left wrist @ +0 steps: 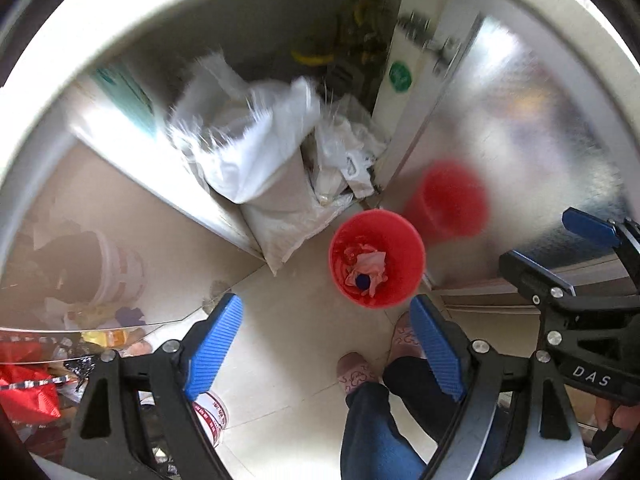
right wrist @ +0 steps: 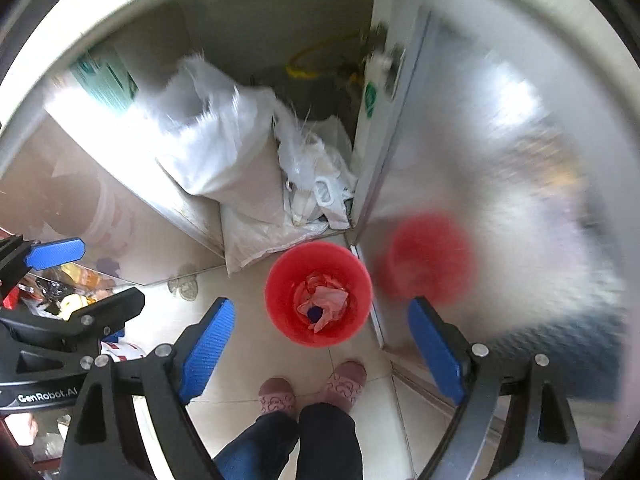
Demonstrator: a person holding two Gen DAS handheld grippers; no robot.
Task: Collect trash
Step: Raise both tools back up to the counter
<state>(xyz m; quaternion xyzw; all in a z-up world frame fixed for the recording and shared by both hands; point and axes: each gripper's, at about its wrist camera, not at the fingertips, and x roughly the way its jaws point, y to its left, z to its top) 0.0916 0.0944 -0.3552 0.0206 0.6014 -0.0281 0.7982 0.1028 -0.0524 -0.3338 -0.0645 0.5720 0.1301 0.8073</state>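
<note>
A red bucket [left wrist: 402, 250] stands on the tiled floor by a metal door; it also shows in the right wrist view [right wrist: 280, 280]. Inside lie crumpled pink trash [left wrist: 370, 266] and a blue cap [left wrist: 363, 280], seen too in the right wrist view as pink trash [right wrist: 326, 300] and cap [right wrist: 315, 312]. My left gripper [left wrist: 326, 350] is open and empty, held high above the floor, the bucket beyond its fingertips. My right gripper [right wrist: 320, 350] is open and empty above the bucket. The right gripper [left wrist: 560, 248] also shows at the right of the left wrist view, open. The left gripper [right wrist: 84, 270] shows at the left of the right wrist view.
White sacks [left wrist: 256, 152] and plastic bags [left wrist: 348, 152] fill the corner behind the bucket. The shiny metal door [left wrist: 520, 140] reflects the bucket. A glass table edge [left wrist: 100, 326] with wrappers and a red bag [left wrist: 24, 392] lies left. The person's slippered feet [right wrist: 312, 390] stand below.
</note>
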